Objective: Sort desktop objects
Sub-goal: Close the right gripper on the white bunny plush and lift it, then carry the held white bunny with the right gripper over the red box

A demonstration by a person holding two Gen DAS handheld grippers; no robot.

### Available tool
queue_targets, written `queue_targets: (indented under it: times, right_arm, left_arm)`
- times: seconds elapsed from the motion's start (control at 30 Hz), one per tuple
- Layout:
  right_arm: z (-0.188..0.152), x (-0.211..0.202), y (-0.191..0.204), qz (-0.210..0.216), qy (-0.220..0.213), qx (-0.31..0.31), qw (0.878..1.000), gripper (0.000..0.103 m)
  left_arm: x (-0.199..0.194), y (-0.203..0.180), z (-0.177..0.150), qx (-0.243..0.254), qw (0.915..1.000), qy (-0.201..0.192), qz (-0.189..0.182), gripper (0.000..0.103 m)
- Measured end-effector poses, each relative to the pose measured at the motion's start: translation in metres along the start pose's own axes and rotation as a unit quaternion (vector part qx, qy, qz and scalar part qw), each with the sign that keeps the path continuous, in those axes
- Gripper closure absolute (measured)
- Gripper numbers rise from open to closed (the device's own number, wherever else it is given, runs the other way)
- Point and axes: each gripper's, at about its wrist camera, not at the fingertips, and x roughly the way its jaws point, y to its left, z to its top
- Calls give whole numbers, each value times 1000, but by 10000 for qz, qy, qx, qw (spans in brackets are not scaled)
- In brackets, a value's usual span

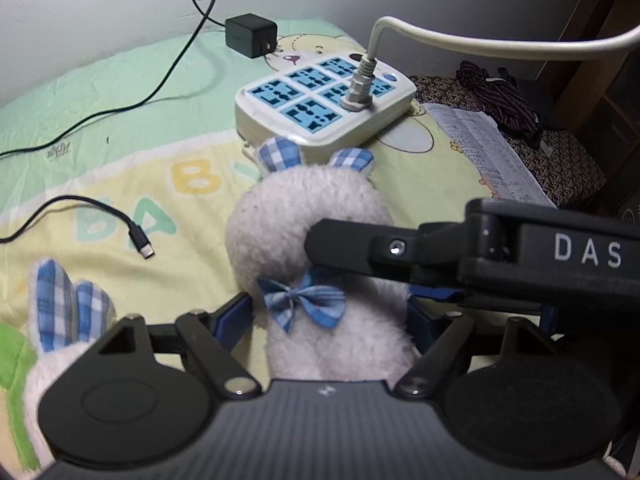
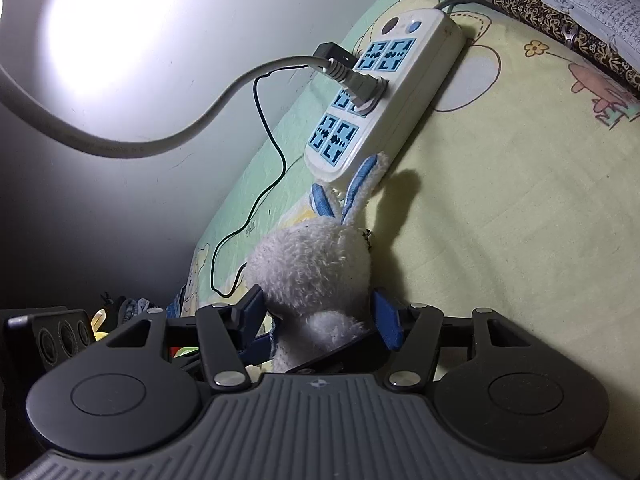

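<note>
Jaws, left: closed in on the plush rabbit (image 1: 316, 240), blue pads pressing its body from both sides just below the bow (image 1: 303, 305); the left gripper (image 1: 330, 316) has it.
Jaws, right: the right gripper (image 2: 316, 316) is pinched onto the same toy (image 2: 316, 264), pads sinking into the fur low on the body, under the head.
Right gripper seen from the left: its dark finger crosses in front of the rabbit's head, touching the fur at the neck.
Rabbit's place: held upright between both grippers, over the cartoon sheet (image 1: 120, 120), just in front of the power strip (image 1: 324, 100). I can't tell whether its base touches the bedding.
Feel, my call: very light, soft all through, fuzzy and not slippery. It will squash under the pads and flop above them, so nothing here is breakable.
Where to grip, my call: the torso under the bow is the firmest bulk; the checked ears (image 1: 316, 154) are thin and would fold.
Watch out: the ears sit right by the strip, which has a grey plug (image 1: 358, 88) and thick white cord in it.
Further out: a black charger (image 1: 250, 36) near the wall, its thin cable (image 1: 136, 236) looping across the sheet.
Far left edge: a second plush with checked ears (image 1: 64, 316), close beside the left gripper.
</note>
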Motion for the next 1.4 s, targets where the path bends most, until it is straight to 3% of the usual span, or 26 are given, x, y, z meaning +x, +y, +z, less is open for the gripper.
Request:
queue_targets:
  times: [0.17, 0.37, 0.73, 1.2, 1.4]
  right_arm:
    - [-2, -3, 5, -12, 107, 28, 9999, 55]
    - [-13, -26, 13, -57, 222, 42, 9997, 55]
    - [-65, -69, 37, -48, 590, 59, 9982, 55]
    - [-140, -84, 78, -137, 1072, -440, 9932, 55]
    - [-161, -88, 97, -128, 999, -525, 9935, 55]
  left_arm:
    - [-3, 0, -1, 50, 10000, 48, -47, 28]
    - [-22, -7, -11, 107, 9991, 181, -362, 34]
    - [-79, -26, -65, 445, 9972, 319, -502, 35]
    - [-140, -19, -150, 440, 9956, 606, -561, 35]
    - [-163, -2, -165, 378, 9965, 431, -613, 35]
